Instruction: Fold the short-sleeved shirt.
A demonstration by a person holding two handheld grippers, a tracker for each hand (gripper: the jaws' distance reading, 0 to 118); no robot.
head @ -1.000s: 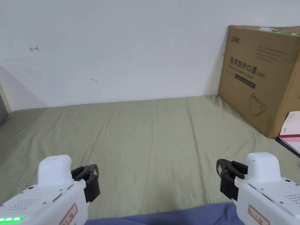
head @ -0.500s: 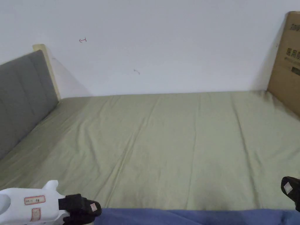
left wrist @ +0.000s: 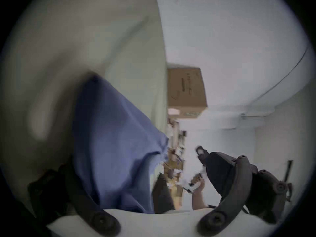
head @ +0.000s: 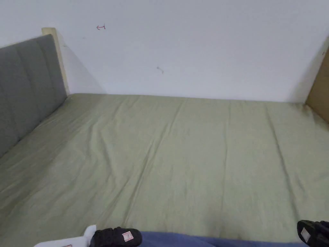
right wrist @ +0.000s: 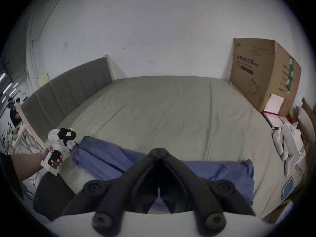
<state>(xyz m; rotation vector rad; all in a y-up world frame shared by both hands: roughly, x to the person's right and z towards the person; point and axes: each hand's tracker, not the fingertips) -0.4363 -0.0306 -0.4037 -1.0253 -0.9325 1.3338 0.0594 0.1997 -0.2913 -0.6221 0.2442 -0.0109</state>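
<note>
blue shirt (right wrist: 106, 157) lies along the bed's (head: 180, 154) near edge, long axis running between both. left hand-held gripper (right wrist: 65, 135) gapes at one end, holding nothing; right hand-held gripper (right wrist: 158, 151), jaws together and empty, sits mid-shirt.

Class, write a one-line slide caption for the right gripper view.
Shut right claw above a blue shirt on a green bed.

1. The head view looks down across the bed (head: 180, 154) toward the wall (head: 192, 48).
2. The left gripper view sits rolled sideways, close to the shirt (left wrist: 112, 146).
3. The right gripper view faces the same bed, shirt and cardboard box (right wrist: 263, 73).
</note>
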